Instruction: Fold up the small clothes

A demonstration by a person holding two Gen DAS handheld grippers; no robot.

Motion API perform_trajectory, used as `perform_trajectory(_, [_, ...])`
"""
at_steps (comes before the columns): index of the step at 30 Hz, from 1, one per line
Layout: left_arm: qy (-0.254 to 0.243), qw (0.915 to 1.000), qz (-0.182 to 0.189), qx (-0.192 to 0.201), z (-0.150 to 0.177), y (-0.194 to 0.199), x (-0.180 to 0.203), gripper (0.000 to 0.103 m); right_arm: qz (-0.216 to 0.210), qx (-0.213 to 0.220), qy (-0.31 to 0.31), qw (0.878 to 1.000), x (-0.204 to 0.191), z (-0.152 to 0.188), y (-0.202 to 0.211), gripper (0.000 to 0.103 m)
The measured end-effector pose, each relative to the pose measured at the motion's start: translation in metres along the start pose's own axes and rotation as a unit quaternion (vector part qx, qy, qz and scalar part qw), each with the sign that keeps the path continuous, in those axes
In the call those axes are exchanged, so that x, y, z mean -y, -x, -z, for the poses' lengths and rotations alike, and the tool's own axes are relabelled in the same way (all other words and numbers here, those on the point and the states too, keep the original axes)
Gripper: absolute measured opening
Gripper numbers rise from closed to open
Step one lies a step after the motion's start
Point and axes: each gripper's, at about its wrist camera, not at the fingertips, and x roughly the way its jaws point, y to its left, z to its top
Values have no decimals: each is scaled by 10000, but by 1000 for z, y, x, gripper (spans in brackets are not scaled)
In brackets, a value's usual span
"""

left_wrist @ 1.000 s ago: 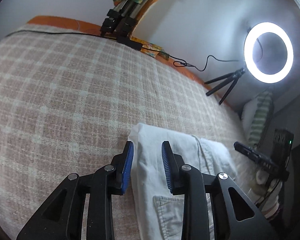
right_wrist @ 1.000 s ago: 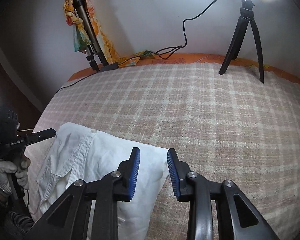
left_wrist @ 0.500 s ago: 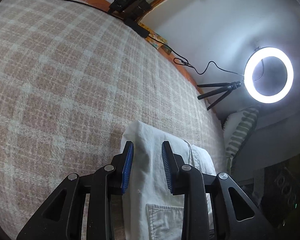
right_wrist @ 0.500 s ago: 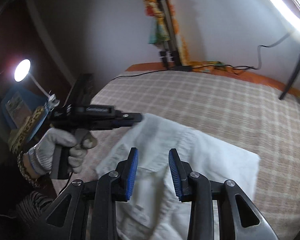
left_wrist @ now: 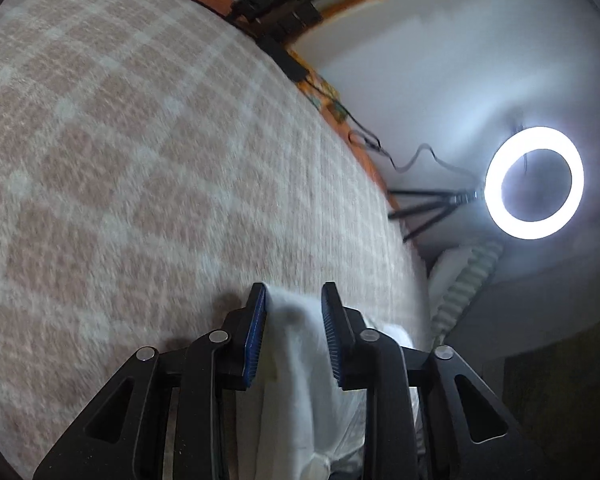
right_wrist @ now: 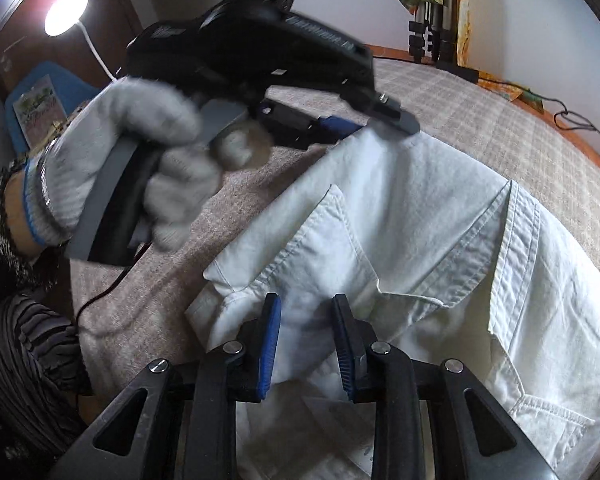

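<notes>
A white garment [right_wrist: 420,220] with stitched seams and a pocket lies on the plaid blanket [right_wrist: 520,120]. My right gripper [right_wrist: 306,308] points steeply down over its near, waistband end. A fold of the cloth sits between its blue pads and the jaws are closing. In the left wrist view my left gripper [left_wrist: 294,300] stands at the far corner of the garment [left_wrist: 296,360]. The white cloth rises between its pads, and its jaws are closing too. A gloved hand [right_wrist: 140,128] holds the left gripper [right_wrist: 376,126] in the right wrist view.
The plaid blanket [left_wrist: 140,160] covers a bed. A ring light [left_wrist: 496,184] on a small tripod [left_wrist: 428,208] stands at the bed's far edge beside a striped pillow [left_wrist: 468,280]. A tripod draped in colourful cloth [right_wrist: 432,8], a cable [right_wrist: 572,116] and a lamp [right_wrist: 66,12] are around it.
My right gripper swung left across the garment to its near end and tipped downward. My left gripper sank and rolled, and the garment's corner now sits between its pads. Both pairs of jaws narrowed slightly.
</notes>
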Motion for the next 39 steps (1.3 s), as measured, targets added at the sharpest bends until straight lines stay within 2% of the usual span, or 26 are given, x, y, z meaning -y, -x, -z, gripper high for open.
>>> perform_trajectory(3, [-333,9955,-552,692,-9,22,7,24,-71,0,-51,10000,2,1,1,26])
perform_trajectory(6, [-387,9945,-511,825,-15,39,9,24,-107,40,-96,9999,2,-1,5,26])
perform_trajectory(11, [-696,9940,-564,624,-8,52,16,24,-364,240,-381,9983,10,-2,23,27])
perform_trajectory(12, [-734,9939,-593,578,-3,55,17,27,-463,377,-501,9970,14,-2,35,29])
perform_trajectory(15, [-817,9937,-631,425,14,57,20,27,-615,849,-767,9915,29,2,71,32])
perform_trajectory(19, [-1324,9864,-962,163,44,54,33,27,-155,1359,-1207,9832,67,13,117,33])
perform_trajectory(22, [-1543,9821,-1071,-153,72,44,36,27,175,1478,-1776,9728,108,30,132,36])
perform_trajectory(23, [-1678,9781,-1208,-237,81,40,37,27,261,1460,-1930,9699,120,36,133,36])
perform_trajectory(26, [-2221,9580,-1765,-414,108,29,39,27,271,1307,-2250,9652,142,53,130,35])
perform_trajectory(30, [-2495,9480,-1954,-290,124,34,37,31,449,812,-2109,9731,143,65,110,35])
perform_trajectory(32, [-2454,9486,-1980,-263,126,40,34,31,687,494,-1938,9774,141,75,102,35])
perform_trajectory(34, [-2352,9511,-1988,-240,127,46,29,31,714,305,-1924,9782,139,88,98,35])
perform_trajectory(37, [-2186,9547,-2010,-171,127,56,26,37,689,291,-1968,9776,143,100,110,35])
perform_trajectory(39, [-1902,9644,-1832,-127,126,65,22,38,658,387,-2069,9754,145,105,120,40])
